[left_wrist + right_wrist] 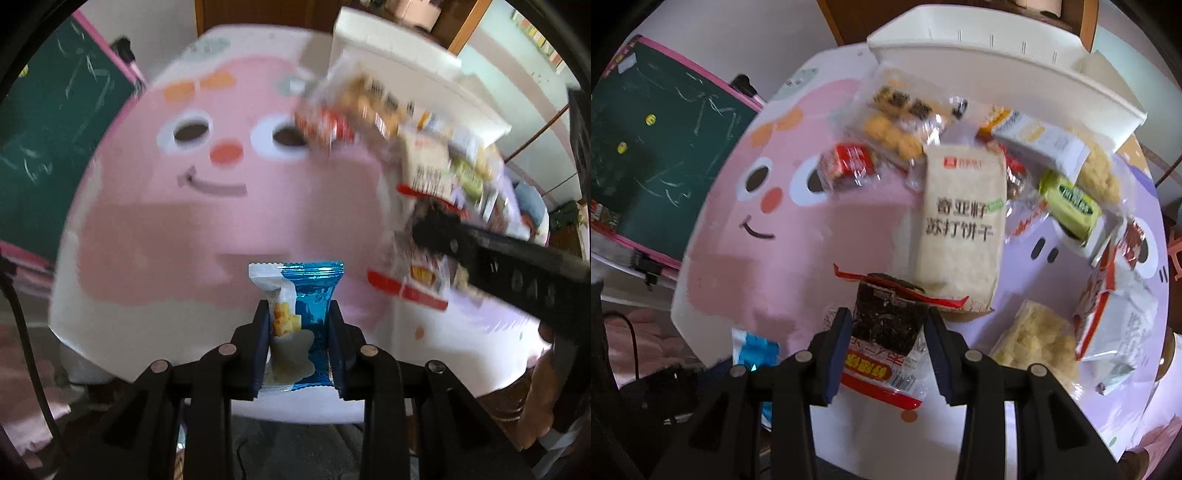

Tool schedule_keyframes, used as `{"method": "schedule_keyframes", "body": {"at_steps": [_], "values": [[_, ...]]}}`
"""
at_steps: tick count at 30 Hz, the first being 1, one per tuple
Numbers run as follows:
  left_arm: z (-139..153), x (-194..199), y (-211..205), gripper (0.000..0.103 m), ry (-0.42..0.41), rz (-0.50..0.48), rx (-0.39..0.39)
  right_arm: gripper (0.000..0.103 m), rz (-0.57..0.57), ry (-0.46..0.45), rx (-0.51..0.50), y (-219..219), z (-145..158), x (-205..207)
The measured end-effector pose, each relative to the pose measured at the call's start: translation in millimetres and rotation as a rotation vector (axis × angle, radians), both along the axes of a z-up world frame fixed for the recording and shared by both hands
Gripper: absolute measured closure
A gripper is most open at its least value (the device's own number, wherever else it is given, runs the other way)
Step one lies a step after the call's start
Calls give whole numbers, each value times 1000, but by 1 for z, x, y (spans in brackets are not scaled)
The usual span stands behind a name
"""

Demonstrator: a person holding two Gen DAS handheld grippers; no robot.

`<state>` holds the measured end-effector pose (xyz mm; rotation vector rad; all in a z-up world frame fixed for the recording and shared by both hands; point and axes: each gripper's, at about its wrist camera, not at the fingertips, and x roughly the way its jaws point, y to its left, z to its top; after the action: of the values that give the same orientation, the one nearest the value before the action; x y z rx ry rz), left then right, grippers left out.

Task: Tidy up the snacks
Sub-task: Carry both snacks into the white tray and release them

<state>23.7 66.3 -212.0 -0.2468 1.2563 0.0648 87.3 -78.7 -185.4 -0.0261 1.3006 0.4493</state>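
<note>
My left gripper (298,317) is shut on a blue and white snack packet (299,306) and holds it upright over the near edge of the pink cartoon-face table (184,240). My right gripper (889,321) is shut on a clear red-edged packet with a dark snack inside (888,325), above the table's near side. The right gripper also shows in the left wrist view (436,232), blurred, at the right. A white bin (1008,70) stands at the far edge. Loose snack packets lie in front of it, among them a beige cracker bag (962,225) and a green packet (1071,203).
A green chalkboard with a pink frame (665,155) leans at the left of the table. More packets lie at the right: a red and white bag (1115,317) and a clear bag of pale yellow snacks (1038,339). Wooden furniture (258,14) stands behind the table.
</note>
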Motion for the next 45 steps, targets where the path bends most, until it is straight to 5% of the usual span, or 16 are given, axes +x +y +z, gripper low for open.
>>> {"method": "schedule_keyframes", "body": {"at_steps": [9, 18, 28, 40, 41, 44, 45], "values": [[112, 79, -4, 76, -229, -85, 56, 62, -58, -154, -8, -16, 85, 32], [182, 175, -33, 76, -354, -202, 96, 62, -180, -328, -67, -43, 160, 98], [182, 278, -62, 76, -340, -268, 106, 62, -328, -397, -124, -69, 178, 183], [130, 347, -79, 75, -274, -299, 155, 61, -397, -333, -165, -85, 139, 253], [126, 350, -78, 69, -272, -294, 159, 61, -399, -320, -166, -86, 134, 257], [117, 359, -75, 21, -263, -277, 168, 61, -396, -285, -152, -86, 124, 263], [115, 359, -73, 18, -275, -265, 180, 58, -393, -272, -149, -86, 120, 264]]}}
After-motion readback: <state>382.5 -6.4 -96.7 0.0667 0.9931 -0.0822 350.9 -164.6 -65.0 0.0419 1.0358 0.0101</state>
